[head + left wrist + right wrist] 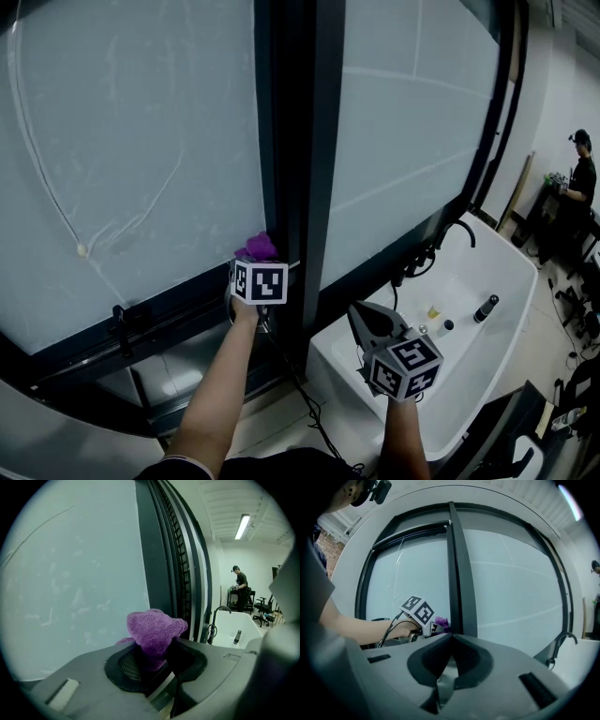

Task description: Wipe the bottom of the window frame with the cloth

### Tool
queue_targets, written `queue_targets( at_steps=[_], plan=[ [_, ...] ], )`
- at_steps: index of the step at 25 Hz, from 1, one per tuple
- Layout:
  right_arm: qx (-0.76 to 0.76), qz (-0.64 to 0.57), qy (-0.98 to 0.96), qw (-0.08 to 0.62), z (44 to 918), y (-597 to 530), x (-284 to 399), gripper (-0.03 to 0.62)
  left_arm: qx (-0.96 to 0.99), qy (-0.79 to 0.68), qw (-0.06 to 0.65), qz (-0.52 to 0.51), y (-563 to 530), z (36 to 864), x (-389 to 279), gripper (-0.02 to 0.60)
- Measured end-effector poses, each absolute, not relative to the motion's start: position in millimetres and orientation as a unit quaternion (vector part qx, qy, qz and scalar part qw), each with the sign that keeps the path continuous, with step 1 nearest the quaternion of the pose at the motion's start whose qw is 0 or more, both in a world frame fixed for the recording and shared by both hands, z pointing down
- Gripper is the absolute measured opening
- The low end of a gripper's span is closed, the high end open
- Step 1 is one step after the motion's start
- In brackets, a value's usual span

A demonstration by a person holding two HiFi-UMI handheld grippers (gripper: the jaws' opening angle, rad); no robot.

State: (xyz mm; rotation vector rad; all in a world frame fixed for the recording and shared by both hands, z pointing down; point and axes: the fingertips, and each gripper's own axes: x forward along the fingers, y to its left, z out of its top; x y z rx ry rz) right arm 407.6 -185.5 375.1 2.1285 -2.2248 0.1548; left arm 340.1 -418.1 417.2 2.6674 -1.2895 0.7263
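At the bottom of the window frame (187, 300), our left gripper (255, 267) pinches the purple cloth (259, 247) — bunched ahead of the jaws to meet the rail. Our right gripper (367, 323) hangs aside, jaws pressed together — empty.

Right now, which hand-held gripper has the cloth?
The left hand-held gripper: its jaws are shut on the purple cloth. The right hand-held gripper is shut with nothing between its jaws.

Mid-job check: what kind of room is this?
Probably a lab or workshop space: a large dark-framed window, a white sink with a black faucet, and a person working farther back.
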Motion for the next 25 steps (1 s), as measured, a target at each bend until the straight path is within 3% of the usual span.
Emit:
queue_targets(
  at_steps=[25],
  plan=[
    [0.564, 0.032, -0.824, 0.037, 367.5, -219.5, 281.7, 0.002, 0.788, -0.564, 0.103, 0.224, -421.5, 422.5, 130.6, 0.132]
  ],
)
